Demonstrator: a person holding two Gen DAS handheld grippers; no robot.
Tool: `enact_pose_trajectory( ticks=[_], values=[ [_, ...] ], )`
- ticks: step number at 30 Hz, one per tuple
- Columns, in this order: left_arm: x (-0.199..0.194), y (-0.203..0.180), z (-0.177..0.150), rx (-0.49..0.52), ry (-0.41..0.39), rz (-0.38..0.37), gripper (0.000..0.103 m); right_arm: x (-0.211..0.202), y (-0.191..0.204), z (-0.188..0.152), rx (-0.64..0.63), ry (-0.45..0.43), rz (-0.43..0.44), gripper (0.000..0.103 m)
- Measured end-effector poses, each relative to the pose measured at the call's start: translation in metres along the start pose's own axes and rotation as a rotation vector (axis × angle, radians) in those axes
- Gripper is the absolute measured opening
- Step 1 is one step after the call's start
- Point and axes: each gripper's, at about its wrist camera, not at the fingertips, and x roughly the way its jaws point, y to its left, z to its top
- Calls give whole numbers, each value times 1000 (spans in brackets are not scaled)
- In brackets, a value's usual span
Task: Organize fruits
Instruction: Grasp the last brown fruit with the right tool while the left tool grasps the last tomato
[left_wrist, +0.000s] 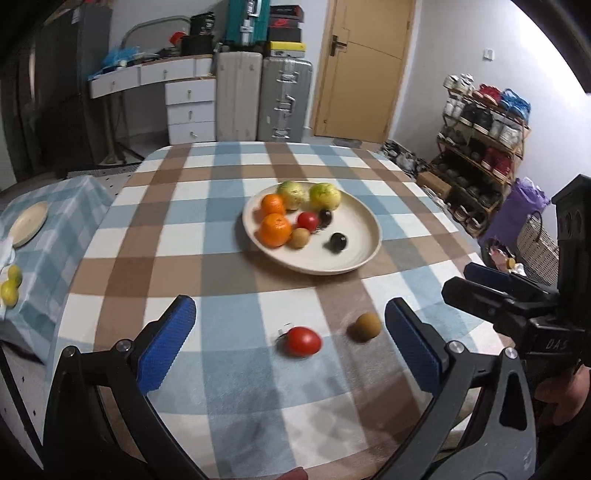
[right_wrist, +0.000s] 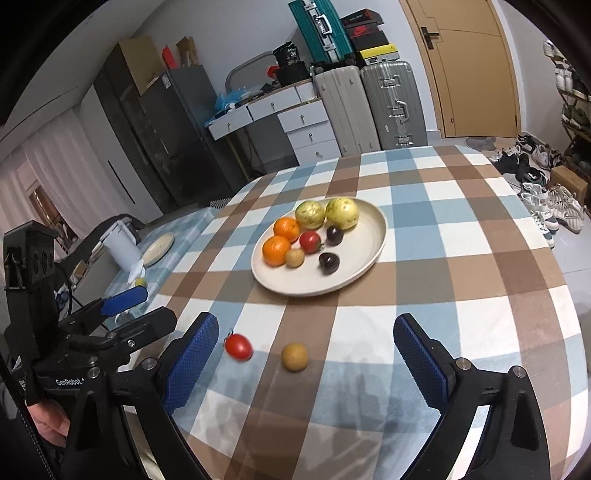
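While both pairs of jaws stand spread wide with nothing between them, the fruit lies on a soft, fleecy checked tablecloth (left_wrist: 177, 206) of blue, brown and white squares. Farthest left, on a lower surface draped in paler check, sits a small round cream dish (left_wrist: 27, 223) with a few glossy yellow-green fruits (left_wrist: 9, 288) below it. The left gripper (left_wrist: 290, 349) hangs released over the near table, its pads (left_wrist: 168, 347) a knurled blue rubber on matte black arms. On the cloth between those pads rests a smooth, shiny oval tomato (left_wrist: 303, 340), and just beside it a dull brown, rough-skinned round kiwi (left_wrist: 364, 326); the two lie apart, not touching. Beyond them stands a wide, shallow cream plate (left_wrist: 364, 229) with a low rim, holding two dimpled oranges (left_wrist: 275, 229), two mottled yellow-green pears (left_wrist: 325, 196), a second tomato, another brown fruit and two dark, glossy plums (left_wrist: 338, 242). The right gripper (right_wrist: 306, 356) is likewise unclenched and empty, the same tomato (right_wrist: 239, 346) and kiwi (right_wrist: 294, 356) lying on the cloth between its textured blue pads (right_wrist: 419, 358).
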Motion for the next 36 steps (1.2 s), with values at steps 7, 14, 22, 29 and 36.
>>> enact_pose_trajectory(
  ticks=[7,14,22,29,36],
  values=[
    [10,5,-6,30,27,23,102,24,11,-14,-76,85,-20,98],
    [11,9,-3,-7,33,9,102,49,11,-25,-138,164,-49,98],
    [23,16,-5,-69,104,-17,102,71,6,-28,-141,215,-27,89],
    [25,17,-5,-86,114,-38,102,84,8,-29,-154,235,-19,81],
    [30,16,-6,-84,129,-43,102,94,9,-26,-146,263,1,55]
  ],
)
